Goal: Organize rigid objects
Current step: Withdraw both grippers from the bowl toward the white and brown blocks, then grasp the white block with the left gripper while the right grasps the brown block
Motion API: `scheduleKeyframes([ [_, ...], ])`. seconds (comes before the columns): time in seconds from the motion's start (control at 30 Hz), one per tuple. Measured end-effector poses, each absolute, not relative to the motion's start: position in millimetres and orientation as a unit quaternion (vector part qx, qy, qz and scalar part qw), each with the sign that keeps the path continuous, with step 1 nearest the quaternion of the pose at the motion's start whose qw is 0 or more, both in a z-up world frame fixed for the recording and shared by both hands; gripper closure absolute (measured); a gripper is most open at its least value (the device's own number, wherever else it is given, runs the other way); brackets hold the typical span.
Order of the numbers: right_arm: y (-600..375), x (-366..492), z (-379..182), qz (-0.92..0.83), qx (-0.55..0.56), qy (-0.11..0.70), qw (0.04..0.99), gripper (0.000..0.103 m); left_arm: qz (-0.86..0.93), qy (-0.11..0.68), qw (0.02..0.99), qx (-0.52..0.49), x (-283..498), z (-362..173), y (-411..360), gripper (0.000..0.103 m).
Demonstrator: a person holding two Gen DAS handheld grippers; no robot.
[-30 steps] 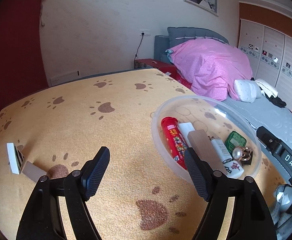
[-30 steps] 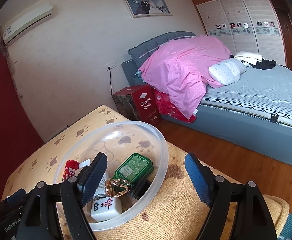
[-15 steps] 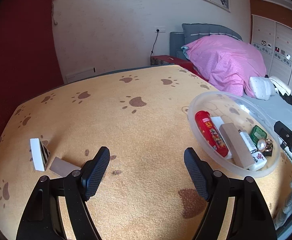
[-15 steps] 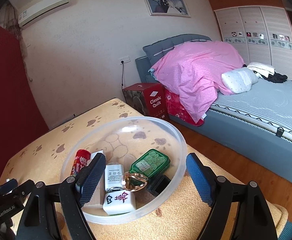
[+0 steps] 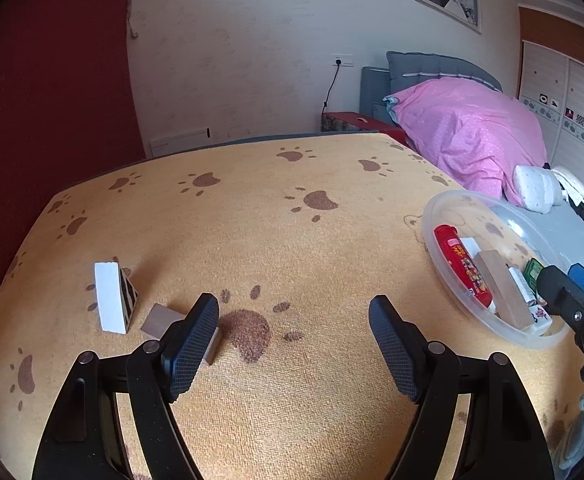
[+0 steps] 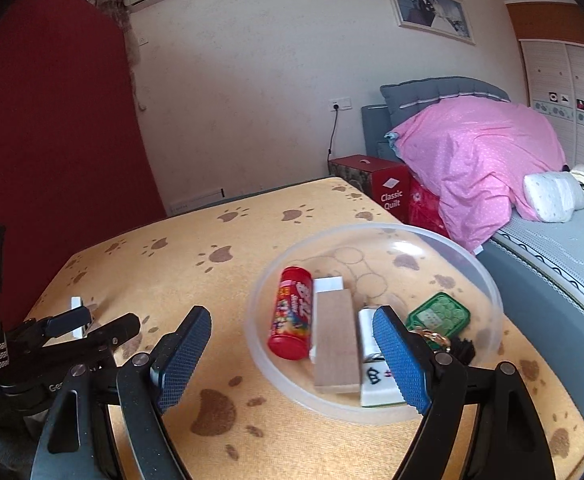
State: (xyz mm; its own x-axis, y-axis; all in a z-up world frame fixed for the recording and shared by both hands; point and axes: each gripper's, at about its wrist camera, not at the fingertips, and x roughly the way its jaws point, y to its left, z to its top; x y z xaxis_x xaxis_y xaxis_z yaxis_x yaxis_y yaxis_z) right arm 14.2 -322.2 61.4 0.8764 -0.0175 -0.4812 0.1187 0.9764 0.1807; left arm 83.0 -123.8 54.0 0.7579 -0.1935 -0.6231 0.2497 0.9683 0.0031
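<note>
A clear plastic bowl (image 6: 487, 280) sits on the yellow paw-print table and holds a red can (image 6: 293, 312), a wooden block (image 6: 335, 340), a white mahjong tile (image 6: 375, 384), a green tin (image 6: 439, 314) and a gold ring. The bowl also shows at the right in the left wrist view (image 5: 443, 208). My left gripper (image 5: 293, 344) is open and empty above the table, near a flat grey tile (image 5: 160, 318) and a white striped block (image 5: 112, 298). My right gripper (image 6: 292, 360) is open and empty at the bowl's near left rim.
The table top (image 5: 252, 216) ends at a far edge near the wall. A bed with a pink quilt (image 6: 483, 148) stands to the right, with a red box (image 6: 383, 184) beside it. A red wall (image 6: 52, 120) is at the left.
My left gripper has swung left, away from the bowl and toward the grey tile and white block. My right gripper has also turned left, so the bowl now sits between and right of its fingers.
</note>
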Motion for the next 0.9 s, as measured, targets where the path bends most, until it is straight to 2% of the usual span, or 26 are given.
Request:
scheduleKeyframes([
  [0.5,-270,28,54,0.042,0.076,0.286,0.954,0.017,-0.043,0.342,0.939,-0.004,107,50,-41,0.025],
  [0.9,-248,32,43,0.071,0.069,0.317,0.943,0.017,0.014,0.374,0.927,-0.018,148,28,16,0.025],
])
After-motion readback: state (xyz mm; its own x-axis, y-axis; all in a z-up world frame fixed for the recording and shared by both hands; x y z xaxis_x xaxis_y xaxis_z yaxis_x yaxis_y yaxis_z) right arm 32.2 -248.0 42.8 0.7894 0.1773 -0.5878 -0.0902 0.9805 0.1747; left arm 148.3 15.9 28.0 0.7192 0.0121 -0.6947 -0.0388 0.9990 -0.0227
